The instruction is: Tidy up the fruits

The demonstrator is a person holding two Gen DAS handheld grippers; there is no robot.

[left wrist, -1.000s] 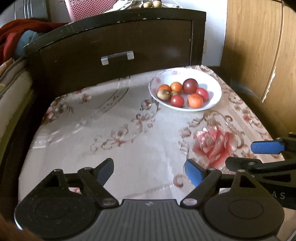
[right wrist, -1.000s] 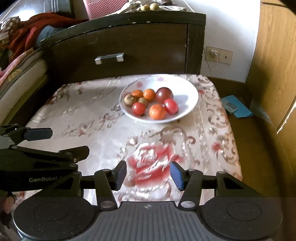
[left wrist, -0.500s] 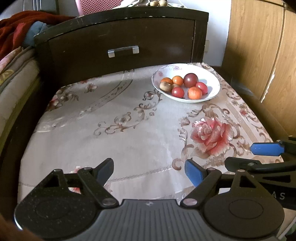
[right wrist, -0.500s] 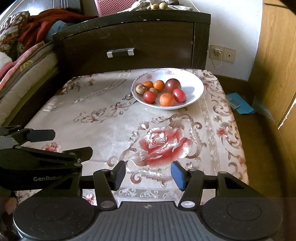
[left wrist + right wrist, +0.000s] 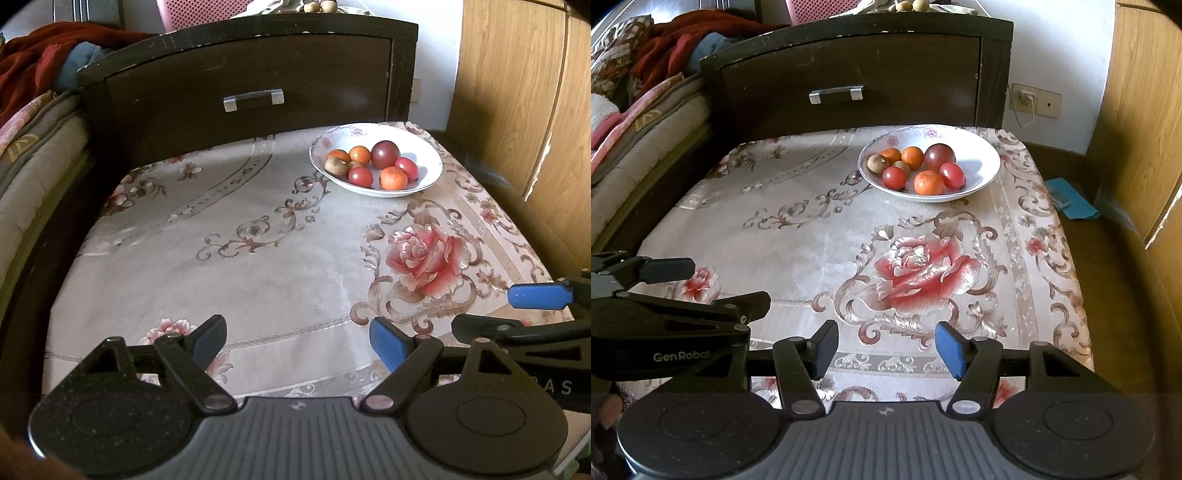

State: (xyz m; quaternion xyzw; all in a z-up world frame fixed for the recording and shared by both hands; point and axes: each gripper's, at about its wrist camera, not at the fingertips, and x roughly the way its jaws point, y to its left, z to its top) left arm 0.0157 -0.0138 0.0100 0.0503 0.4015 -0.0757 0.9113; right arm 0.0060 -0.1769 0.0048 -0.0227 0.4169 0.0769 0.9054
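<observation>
Left gripper [image 5: 297, 341]: jaws spread wide, nothing between them, hanging over the near edge of the table [image 5: 258, 258]. Right gripper [image 5: 884, 345]: jaws apart and empty; they have just been opening further, with only the tablecloth showing through the gap. The two grippers sit side by side, each one showing at the edge of the other's view.

Landmark: white bowl [image 5: 982, 151], floral print on the rim, standing on the far right part of the table, well away from both grippers. Just behind the bowl is a dark wooden cabinet [image 5: 886, 74] with a metal handle [image 5: 836, 94].

Bowl contents, all loose and clustered toward its left half:
- one large dark purple-red fruit [image 5: 940, 156] at the back centre
- two small orange fruits [image 5: 912, 157] at the back left, side by side
- one brownish round fruit [image 5: 877, 163] at the far left, touching the rim area
- two small red fruits, one at front left [image 5: 894, 178], one at front right [image 5: 952, 175]
- one orange fruit [image 5: 929, 182] at the front, between the two red ones
- a small brown piece partly hidden in the middle of the cluster; kind cannot be told.

The right part of the bowl is bare. No fruit lies on the cloth outside the bowl. A red rose print [image 5: 923, 266] lies on the cloth between the bowl and the right gripper. A few small round items sit on top of the cabinet behind the bowl, too small to identify.
</observation>
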